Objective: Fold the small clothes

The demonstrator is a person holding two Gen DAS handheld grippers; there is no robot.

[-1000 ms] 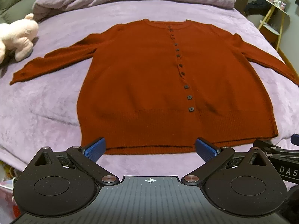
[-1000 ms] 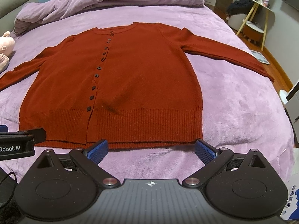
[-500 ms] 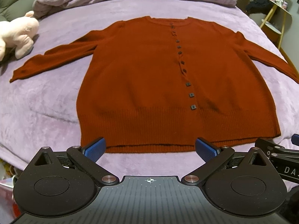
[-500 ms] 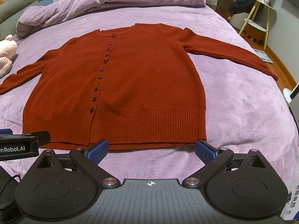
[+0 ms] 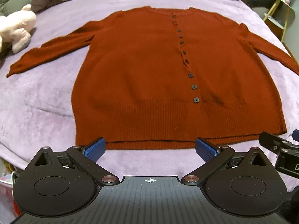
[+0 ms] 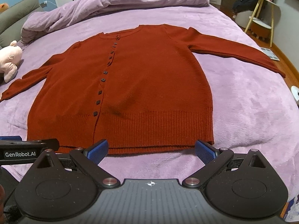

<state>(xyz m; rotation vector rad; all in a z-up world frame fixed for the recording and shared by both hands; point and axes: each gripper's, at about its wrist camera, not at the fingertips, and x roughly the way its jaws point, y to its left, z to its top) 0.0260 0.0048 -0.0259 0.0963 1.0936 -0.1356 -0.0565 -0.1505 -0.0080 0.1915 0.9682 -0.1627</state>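
A: What's nearest?

B: The left gripper and right gripper, both spread wide and holding nothing, side by side at the bed's near edge, just short of the hem.

A: And the cardigan?

B: Flat mid-bed, buttoned, hem toward the grippers, sleeves spread out to either side. Nothing lies on it.

A: Anything around it?

B: A pink plush by the left cuff, near the bed's left edge. A bunched duvet along the far edge. A side table past the far right corner.
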